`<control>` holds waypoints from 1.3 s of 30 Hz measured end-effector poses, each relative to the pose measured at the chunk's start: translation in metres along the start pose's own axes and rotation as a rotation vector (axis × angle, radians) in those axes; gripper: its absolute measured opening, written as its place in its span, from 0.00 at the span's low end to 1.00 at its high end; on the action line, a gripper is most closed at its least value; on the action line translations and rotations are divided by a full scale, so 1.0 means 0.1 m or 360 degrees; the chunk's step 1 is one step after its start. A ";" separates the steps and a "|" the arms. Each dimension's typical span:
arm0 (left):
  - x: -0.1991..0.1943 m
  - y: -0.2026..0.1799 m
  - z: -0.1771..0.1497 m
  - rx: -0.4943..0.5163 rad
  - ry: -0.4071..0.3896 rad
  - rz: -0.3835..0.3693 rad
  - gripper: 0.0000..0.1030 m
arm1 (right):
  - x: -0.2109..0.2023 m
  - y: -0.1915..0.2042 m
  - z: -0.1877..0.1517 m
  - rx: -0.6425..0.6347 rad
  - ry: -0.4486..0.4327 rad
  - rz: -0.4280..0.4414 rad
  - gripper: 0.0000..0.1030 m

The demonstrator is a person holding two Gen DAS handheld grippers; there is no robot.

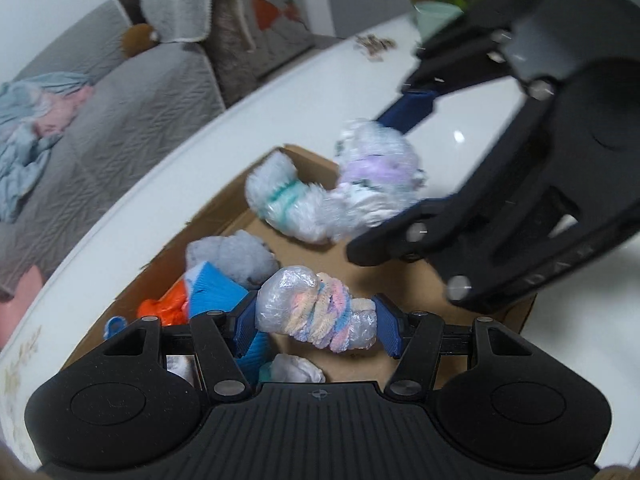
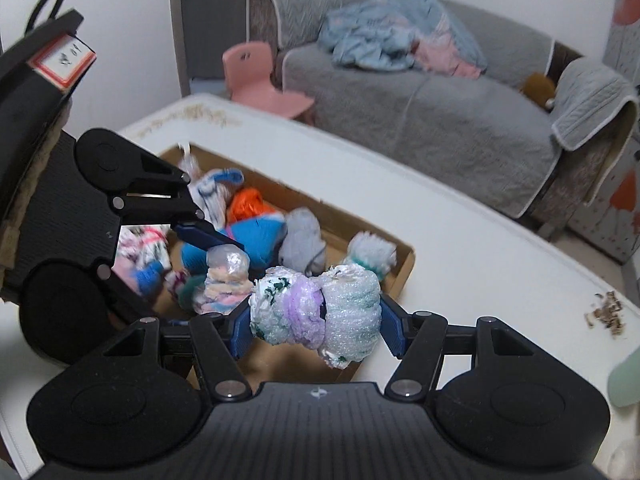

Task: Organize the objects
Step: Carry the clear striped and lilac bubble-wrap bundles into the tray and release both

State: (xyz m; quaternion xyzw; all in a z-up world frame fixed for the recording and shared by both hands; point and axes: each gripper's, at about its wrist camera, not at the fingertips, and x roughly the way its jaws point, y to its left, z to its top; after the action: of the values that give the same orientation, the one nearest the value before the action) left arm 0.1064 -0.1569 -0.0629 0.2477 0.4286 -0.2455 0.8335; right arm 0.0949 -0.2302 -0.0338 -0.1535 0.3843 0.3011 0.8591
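My left gripper (image 1: pixel 316 326) is shut on a pastel striped fuzzy sock bundle in clear plastic (image 1: pixel 316 316), held above an open cardboard box (image 1: pixel 224 208). My right gripper (image 2: pixel 316 314) is shut on a purple and white fuzzy sock bundle in plastic (image 2: pixel 316 312), over the box's near right corner (image 2: pixel 404 276). That bundle also shows in the left wrist view (image 1: pixel 376 168), with the right gripper's body at the right. The box holds several more bundles: a grey one (image 1: pixel 236 256), a blue and orange one (image 1: pixel 200 296), and a white and teal one (image 1: pixel 280 200).
The box lies on a white table (image 2: pixel 480 264). A grey sofa (image 2: pixel 440 120) with a blue blanket (image 2: pixel 384 40) stands beyond it, and a pink chair (image 2: pixel 260 80) to its left. Brown crumbs (image 2: pixel 604 312) lie on the table at right. A pale green object (image 2: pixel 626 376) is at the right edge.
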 end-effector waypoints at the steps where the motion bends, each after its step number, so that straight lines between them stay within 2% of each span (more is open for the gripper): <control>1: 0.04 0.01 -0.01 0.0017 0.0005 -0.0022 0.63 | 0.06 -0.01 0.01 -0.0005 0.0015 0.0019 0.57; 5: 0.20 0.03 -0.04 0.0132 0.0051 -0.0051 0.63 | 0.19 -0.05 -0.01 -0.0063 0.0073 0.0064 0.57; 10: 0.34 0.11 -0.05 0.0118 0.0068 -0.0071 0.63 | 0.30 -0.03 -0.04 -0.0094 0.0127 0.0122 0.57; 13: 0.36 0.12 -0.07 0.0128 0.0081 -0.0072 0.63 | 0.36 0.06 -0.06 -0.0158 0.0163 0.0111 0.57; 20: 0.40 0.19 -0.04 0.0082 0.0099 -0.0056 0.66 | 0.31 0.07 -0.11 -0.0127 0.0155 0.0099 0.59; 23: 0.38 0.21 -0.04 0.0074 0.0099 -0.0053 0.68 | 0.29 0.08 -0.12 -0.0122 0.0150 0.0091 0.61; 28: 0.28 0.21 -0.02 0.0031 0.0065 -0.0067 0.75 | 0.22 0.06 -0.11 -0.0094 0.0106 0.0093 0.72; 35: 0.05 0.21 0.00 -0.0025 0.0029 -0.0065 0.79 | 0.17 0.05 -0.04 -0.0094 0.0068 0.0070 0.73; 39: -0.22 0.17 -0.11 -0.0087 0.0000 -0.0055 0.83 | 0.11 0.09 0.01 -0.0108 0.0047 0.0059 0.74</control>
State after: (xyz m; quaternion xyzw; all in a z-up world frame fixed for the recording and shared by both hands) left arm 0.0994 -0.1331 -0.0465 0.2175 0.4394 -0.2481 0.8355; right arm 0.0952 -0.2184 -0.0420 -0.1797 0.3892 0.3275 0.8420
